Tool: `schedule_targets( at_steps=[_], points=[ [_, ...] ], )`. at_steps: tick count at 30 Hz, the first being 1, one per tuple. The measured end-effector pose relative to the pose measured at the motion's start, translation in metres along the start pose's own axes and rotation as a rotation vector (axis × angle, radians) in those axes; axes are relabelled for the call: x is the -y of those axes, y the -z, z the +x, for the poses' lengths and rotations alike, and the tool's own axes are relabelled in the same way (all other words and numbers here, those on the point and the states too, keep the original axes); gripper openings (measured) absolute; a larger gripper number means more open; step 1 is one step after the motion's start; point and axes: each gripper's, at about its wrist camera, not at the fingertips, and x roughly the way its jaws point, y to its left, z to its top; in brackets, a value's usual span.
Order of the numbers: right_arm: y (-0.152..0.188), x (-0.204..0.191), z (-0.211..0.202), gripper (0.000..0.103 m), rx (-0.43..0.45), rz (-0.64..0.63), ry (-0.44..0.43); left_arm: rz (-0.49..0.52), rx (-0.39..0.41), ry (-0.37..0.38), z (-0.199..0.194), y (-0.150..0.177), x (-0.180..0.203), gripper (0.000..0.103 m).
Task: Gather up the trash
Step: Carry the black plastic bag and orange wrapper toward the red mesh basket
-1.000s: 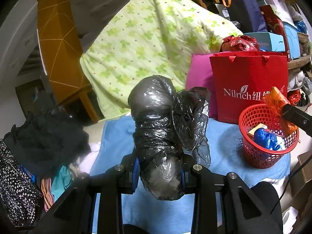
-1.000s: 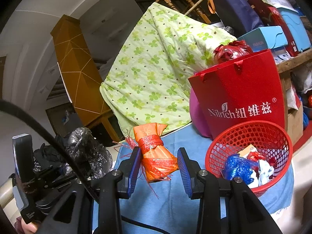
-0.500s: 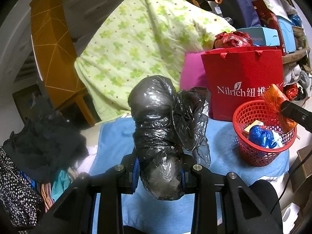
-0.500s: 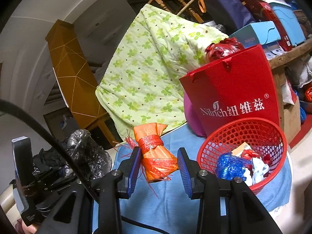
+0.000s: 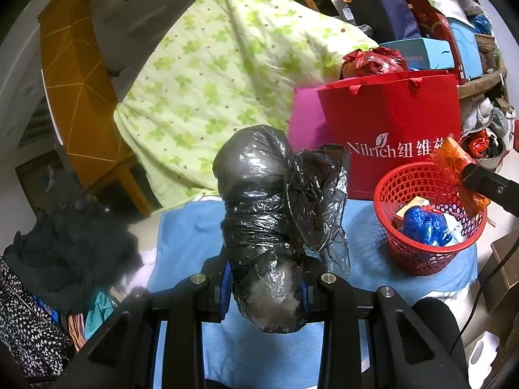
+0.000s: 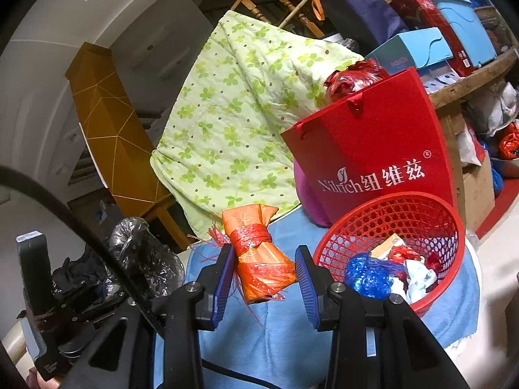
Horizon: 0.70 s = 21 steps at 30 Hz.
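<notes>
Since a second ago the red basket [image 6: 389, 249] has drawn nearer the right hand-held gripper [image 6: 264, 270], whose jaws pinch an orange packet [image 6: 259, 259] just left of it. From the left wrist, the left hand-held gripper [image 5: 266, 287] clamps a black bag [image 5: 266, 214], basket off right.

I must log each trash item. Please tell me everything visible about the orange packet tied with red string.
The orange plastic packet tied with red string is a crumpled, glossy wrapper with a faint flower print. Frayed red strands wrap its middle and lower part. It stands tilted between the right gripper jaws, above blue cloth, left of the red mesh basket.
</notes>
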Motion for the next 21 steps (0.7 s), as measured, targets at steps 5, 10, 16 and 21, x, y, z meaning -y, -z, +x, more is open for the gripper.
schedule_targets(
  at_steps=[5, 10, 16, 21],
  points=[
    [-0.001, 0.005, -0.003, 0.041, 0.005, 0.01, 0.005, 0.01, 0.002, 0.006, -0.001, -0.001, 0.004, 0.035],
    [-0.003, 0.01, -0.004, 0.041, 0.01, 0.019, 0.01, 0.022, 0.004, 0.013, -0.002, -0.002, 0.007, 0.035],
    [-0.003, 0.016, -0.006, 0.041, 0.015, 0.029, 0.015, 0.035, 0.006, 0.023, -0.002, -0.002, 0.013, 0.035],
    [-0.004, 0.021, -0.008, 0.041, 0.018, 0.037, 0.02, 0.046, 0.006, 0.032, -0.002, -0.002, 0.018, 0.035]
  ],
)
